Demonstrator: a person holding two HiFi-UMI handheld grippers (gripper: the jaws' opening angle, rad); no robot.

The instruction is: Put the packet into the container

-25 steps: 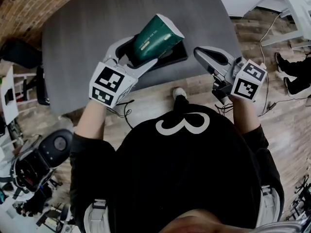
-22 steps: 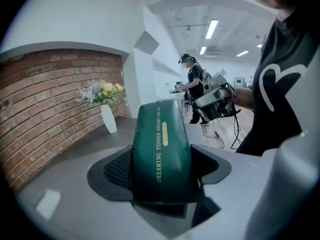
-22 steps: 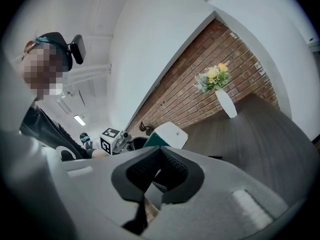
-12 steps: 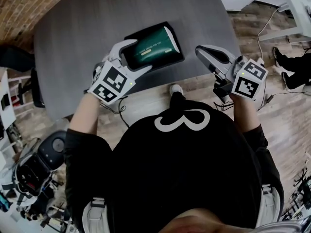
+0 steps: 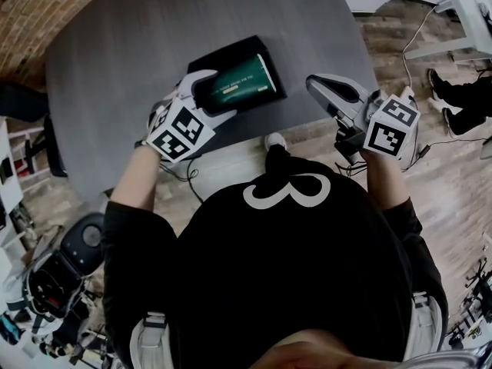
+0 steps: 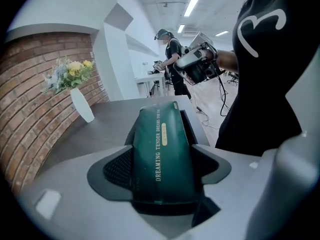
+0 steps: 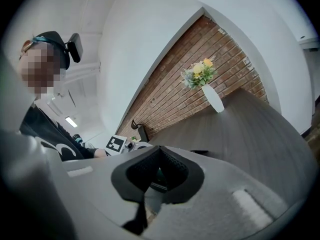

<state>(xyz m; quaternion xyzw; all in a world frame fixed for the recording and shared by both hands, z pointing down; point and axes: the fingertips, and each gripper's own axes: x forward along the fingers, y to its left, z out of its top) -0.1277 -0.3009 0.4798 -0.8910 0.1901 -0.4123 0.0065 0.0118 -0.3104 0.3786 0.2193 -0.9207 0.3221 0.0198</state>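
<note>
- Packet (image 5: 244, 78): dark green with gold lettering along its length. It lies lengthwise over the black container (image 5: 223, 52), inside the container's outline in the head view.
- In the left gripper view the packet (image 6: 162, 154) runs straight away from the camera. Its far end reaches in against the container's far rim (image 6: 186, 120). Cannot tell whether its underside rests on the container floor.
- Left gripper (image 5: 212, 96): fingers spread to the packet's width and clamped on its near end, one finger on each long side. The black pads (image 6: 117, 168) press on the packet's flanks.
- The left gripper's marker cube sits just off the near edge of the container, over the surface (image 5: 115, 75).
- Container: shallow, rectangular, set near the front edge of the grey surface and tilted a little in the head view.
- Right gripper (image 5: 323, 91): held over the front right corner of the surface, well apart from the container and to its right.
- Right gripper's own view (image 7: 158, 170): fingers pressed together at the tips with nothing gripped. A small gap behind the tips shows only a sliver of the scene beyond.
- Farther out: a white vase with flowers (image 6: 80, 101) stands on the surface in front of a brick wall (image 7: 170, 91).
- A second person (image 6: 172, 59) stands in the room behind, seen in the left gripper view.
</note>
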